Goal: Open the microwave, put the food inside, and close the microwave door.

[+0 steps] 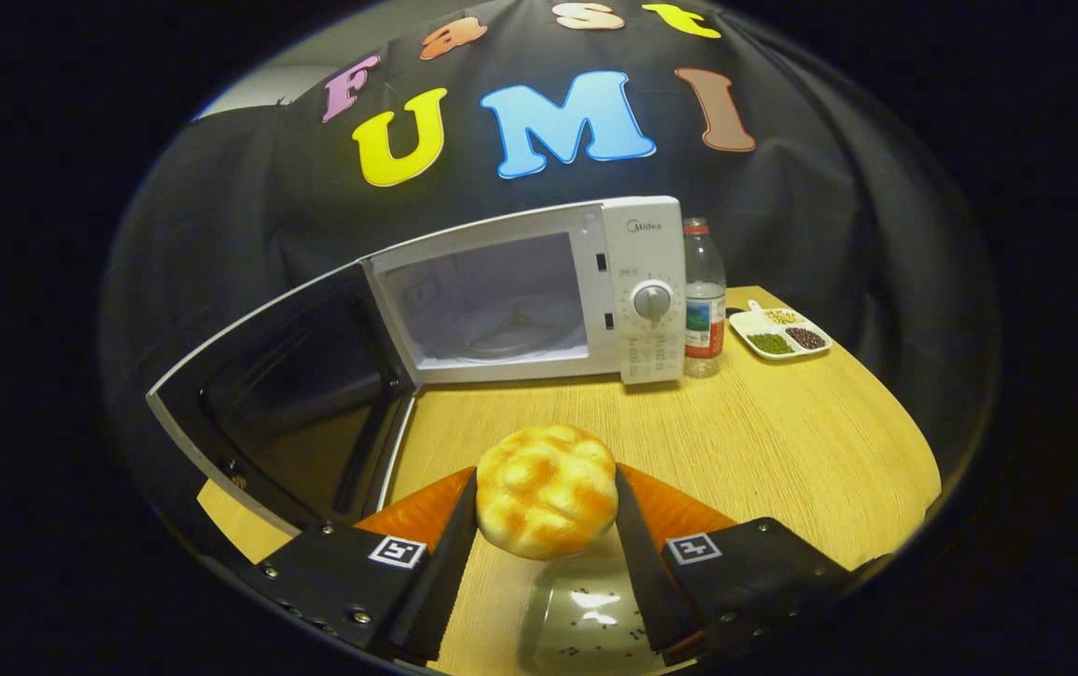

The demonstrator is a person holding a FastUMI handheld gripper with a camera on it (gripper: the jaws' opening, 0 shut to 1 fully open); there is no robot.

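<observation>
— Golden, crusty and round: is that bread bun [546, 490] in the gripper [546, 502]?

— Yes. Both fingers press on its sides, so the gripper is clenched around the bun, holding it above the light wooden table [783, 441].

— Where is the white microwave [539, 296]?

— Beyond the fingers, at the far side of the table. Its dark-windowed door [285, 394] is swung wide open to the left, reaching near the left finger. The cavity looks pale inside, with a glass turntable [501, 338] on its floor; I see no food in it.

— Other containers?

— A clear plastic bottle with a red cap [704, 299] stands just right of the microwave's control panel; how much it holds is hard to tell. Farther right lies a white divided dish [778, 331] with green, dark reddish-brown and pale yellowish grains in separate compartments.

— Anything unclear?

— A pale plate or bowl [586, 615] sits below the bun, between the fingers, partly hidden by them.
</observation>
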